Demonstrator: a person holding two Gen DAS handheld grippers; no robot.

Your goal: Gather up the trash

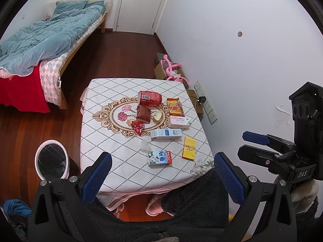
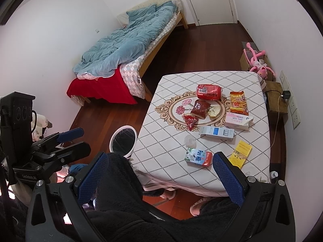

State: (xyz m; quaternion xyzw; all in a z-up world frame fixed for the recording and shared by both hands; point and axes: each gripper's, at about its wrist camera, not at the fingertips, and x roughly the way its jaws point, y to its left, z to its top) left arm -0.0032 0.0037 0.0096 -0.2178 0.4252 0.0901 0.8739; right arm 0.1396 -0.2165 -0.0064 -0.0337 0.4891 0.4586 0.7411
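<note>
Trash lies on a small table with a diamond-pattern cloth [image 1: 113, 173] [image 2: 165, 173]: a red can [image 1: 149, 98] [image 2: 209, 91], a dark red snack pouch [image 1: 143, 114] [image 2: 199, 109], a yellow-red wrapper [image 1: 175, 106] [image 2: 238, 102], a blue-white carton [image 1: 166, 133] [image 2: 217, 132], a Pure Milk carton [image 1: 160, 157] [image 2: 198, 157], a yellow box [image 1: 189, 148] [image 2: 241, 151] and a pink-white box [image 1: 178, 121] [image 2: 237, 122]. A white-rimmed bin [image 1: 52, 159] [image 2: 122, 140] stands on the floor left of the table. My left gripper [image 1: 161, 177] and right gripper [image 2: 159, 179] are open and empty, held above the table's near edge.
A bed with a blue duvet [image 1: 46, 38] [image 2: 129, 46] stands to the left. A pink plush toy and cardboard boxes [image 1: 171, 68] [image 2: 256, 60] sit by the right wall. A charger hangs from wall sockets [image 1: 203, 100] [image 2: 286, 95]. The person's dark fleece legs and slippers [image 1: 153, 207] are below.
</note>
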